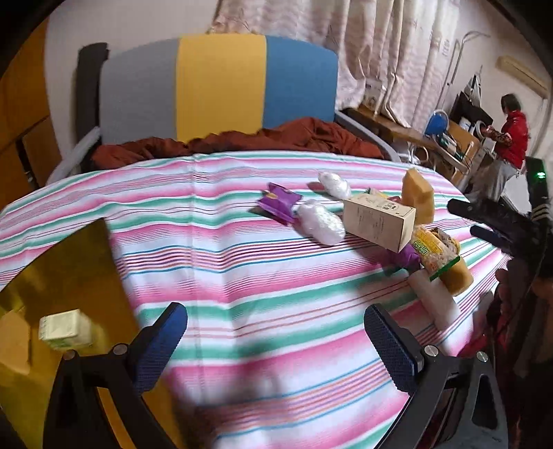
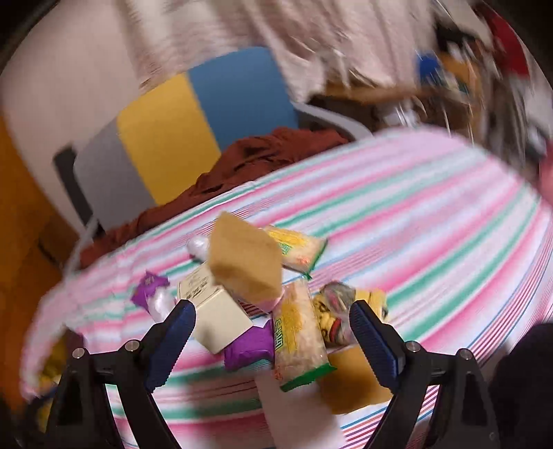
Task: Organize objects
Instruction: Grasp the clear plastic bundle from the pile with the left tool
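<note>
Striped tablecloth (image 1: pixel 242 262), grey-yellow-blue chair (image 1: pixel 221 86) behind, pale patterned curtains (image 1: pixel 380 45), white wall (image 1: pixel 121 24)

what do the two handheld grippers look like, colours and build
Both match. The left gripper has two blue fingers with a fine dimpled grip texture, mounted on black angular frames with silver round screw heads. The right gripper is built the same: textured blue pads on black brackets with silver fasteners. Seen from the left wrist camera, the right one's black body carries a small green light.
</note>
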`<state>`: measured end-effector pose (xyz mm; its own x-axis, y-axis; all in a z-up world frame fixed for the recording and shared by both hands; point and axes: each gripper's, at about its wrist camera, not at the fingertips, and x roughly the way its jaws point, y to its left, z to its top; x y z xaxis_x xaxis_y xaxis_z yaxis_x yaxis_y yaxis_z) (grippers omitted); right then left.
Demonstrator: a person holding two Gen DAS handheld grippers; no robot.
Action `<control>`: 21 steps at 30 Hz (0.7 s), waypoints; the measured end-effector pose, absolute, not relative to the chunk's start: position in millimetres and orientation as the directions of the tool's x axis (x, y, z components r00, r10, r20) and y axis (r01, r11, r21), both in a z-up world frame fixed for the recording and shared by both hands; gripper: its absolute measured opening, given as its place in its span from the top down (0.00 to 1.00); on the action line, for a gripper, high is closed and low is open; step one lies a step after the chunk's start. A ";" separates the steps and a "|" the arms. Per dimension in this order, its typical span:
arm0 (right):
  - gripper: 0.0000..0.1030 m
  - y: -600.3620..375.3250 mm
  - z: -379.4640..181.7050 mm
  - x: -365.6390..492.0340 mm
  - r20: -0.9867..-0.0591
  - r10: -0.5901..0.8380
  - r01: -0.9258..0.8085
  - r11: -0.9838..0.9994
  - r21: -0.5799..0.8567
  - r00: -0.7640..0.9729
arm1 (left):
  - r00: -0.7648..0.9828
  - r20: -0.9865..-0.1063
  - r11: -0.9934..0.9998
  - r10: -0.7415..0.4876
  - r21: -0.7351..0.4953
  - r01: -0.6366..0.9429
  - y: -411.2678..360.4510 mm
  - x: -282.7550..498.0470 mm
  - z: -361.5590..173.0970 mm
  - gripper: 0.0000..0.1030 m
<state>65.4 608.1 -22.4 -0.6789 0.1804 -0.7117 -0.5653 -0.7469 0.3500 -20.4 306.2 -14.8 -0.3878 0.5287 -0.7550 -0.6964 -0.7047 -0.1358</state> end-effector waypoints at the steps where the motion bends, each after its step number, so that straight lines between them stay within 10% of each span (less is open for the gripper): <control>1: 0.10 613.3 -24.4 66.6 -0.715 0.170 -0.576 -0.728 0.372 -0.678 | -0.382 -0.761 -0.703 0.524 -0.132 -0.699 315.1 -22.4 -17.8 0.00; 16: 0.10 630.4 -27.7 81.7 -0.688 0.106 -0.571 -0.655 0.495 -0.718 | -0.302 -0.810 -0.751 0.502 -0.236 -0.617 417.2 -84.1 -49.2 0.01; 21: 0.10 630.8 -25.4 82.0 -0.677 0.112 -0.567 -0.655 0.500 -0.727 | -0.262 -0.848 -0.794 0.461 -0.262 -0.549 442.6 -106.2 -69.4 0.15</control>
<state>82.0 630.8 -25.4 -0.7274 0.1124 -0.6769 -0.5668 -0.6546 0.5003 -106.2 442.6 -69.4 -0.2622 0.4612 -0.8477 -0.5487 -0.7938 -0.2622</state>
